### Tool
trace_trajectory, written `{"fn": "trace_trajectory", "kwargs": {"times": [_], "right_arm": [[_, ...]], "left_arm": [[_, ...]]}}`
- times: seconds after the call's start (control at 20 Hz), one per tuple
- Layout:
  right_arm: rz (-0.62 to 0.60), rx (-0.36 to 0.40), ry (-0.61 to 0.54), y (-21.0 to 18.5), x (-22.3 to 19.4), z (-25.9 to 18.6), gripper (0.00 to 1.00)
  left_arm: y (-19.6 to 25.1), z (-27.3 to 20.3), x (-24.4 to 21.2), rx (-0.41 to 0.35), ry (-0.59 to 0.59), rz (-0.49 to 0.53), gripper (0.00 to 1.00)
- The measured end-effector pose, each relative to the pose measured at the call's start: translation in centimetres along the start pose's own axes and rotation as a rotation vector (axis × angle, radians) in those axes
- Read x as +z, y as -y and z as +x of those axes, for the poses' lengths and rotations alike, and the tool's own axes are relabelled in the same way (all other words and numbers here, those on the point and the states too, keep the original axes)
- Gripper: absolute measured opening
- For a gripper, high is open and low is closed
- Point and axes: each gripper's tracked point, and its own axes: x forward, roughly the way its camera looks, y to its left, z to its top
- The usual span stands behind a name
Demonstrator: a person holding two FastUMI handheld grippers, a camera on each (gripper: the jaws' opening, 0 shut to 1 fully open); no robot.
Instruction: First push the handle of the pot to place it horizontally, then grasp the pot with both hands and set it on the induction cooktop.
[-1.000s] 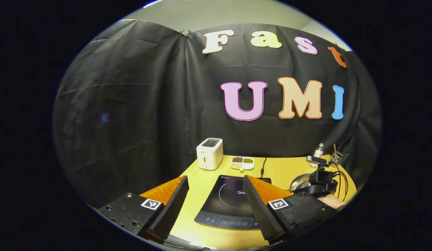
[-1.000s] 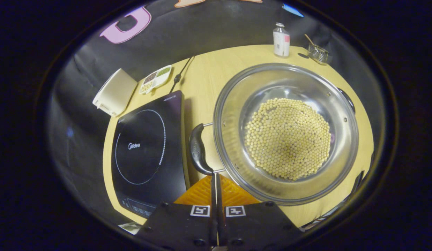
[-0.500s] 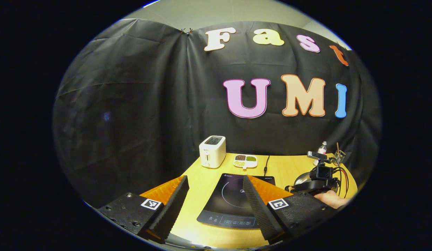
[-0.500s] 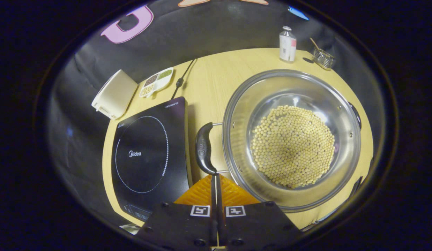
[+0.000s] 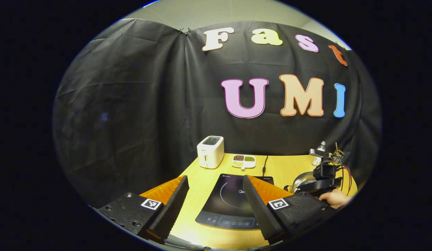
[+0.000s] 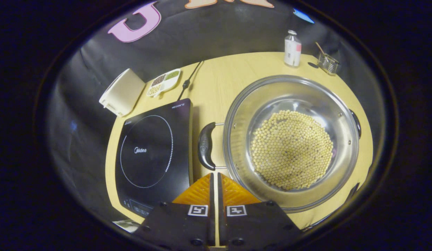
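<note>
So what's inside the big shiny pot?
The pot holds lots of small round pale yellow beans, heaped across the middle of its bottom. A ring of bare metal shows around them. Whatever lies under the heap is covered.

Left gripper view: low, level, facing the booth wall from the table's near edge. Right gripper view: steeply down, close over the pot (image 6: 291,139). Shared: induction cooktop (image 5: 233,204), toaster (image 5: 210,152).
</note>
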Motion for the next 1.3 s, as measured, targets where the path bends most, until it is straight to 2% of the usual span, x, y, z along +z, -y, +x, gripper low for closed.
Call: {"fn": "trace_trajectory", "kwargs": {"times": [0.15,0.2,0.3,0.35,0.5,0.6,0.65,0.7,0.9,1.05,1.1,1.3], "right_arm": [[-0.016,0.037,0.03,1.1,0.4,-2.5,0.32],[-0.013,0.057,0.041,1.3,0.4,-3.4,0.31],[-0.002,0.087,0.067,2.4,0.8,-5.0,0.66],[-0.002,0.094,0.085,3.1,1.3,-5.8,0.83],[-0.007,0.111,0.12,6.0,2.1,-7.8,1.0],[-0.023,0.09,0.134,9.2,2.9,-8.9,1.0],[-0.031,0.076,0.134,10.9,3.5,-9.2,0.94],[-0.031,0.065,0.135,12.3,3.8,-9.4,0.94],[0.014,0.018,0.136,18.7,6.2,-10.0,0.94],[0.054,0.013,0.113,22.8,7.5,-10.2,0.94],[0.066,0.009,0.1,24.2,7.6,-10.0,1.0],[0.099,0.008,0.043,28.5,8.0,-8.6,1.0]], "left_arm": [[0.5,-0.3,-0.4,-0.009,-0.007,-0.004,0.96],[0.9,-0.3,-0.3,-0.014,-0.008,-0.006,0.95],[1.6,-0.2,-0.7,-0.023,-0.021,-0.011,0.96],[2.1,0.0,-1.0,-0.025,-0.03,-0.01,0.93],[3.8,0.5,-1.9,-0.025,-0.064,0.016,0.96],[5.5,1.1,-2.8,-0.031,-0.096,0.055,0.96],[6.6,1.3,-3.3,-0.044,-0.112,0.063,0.96],[8.0,1.7,-3.5,-0.064,-0.124,0.054,0.94],[14.0,3.3,-5.5,-0.158,-0.237,-0.026,0.96],[17.5,4.7,-7.5,-0.219,-0.327,-0.05,0.96],[18.8,5.3,-8.2,-0.239,-0.359,-0.058,0.96],[22.9,7.6,-10.9,-0.311,-0.484,-0.094,0.96]]}}
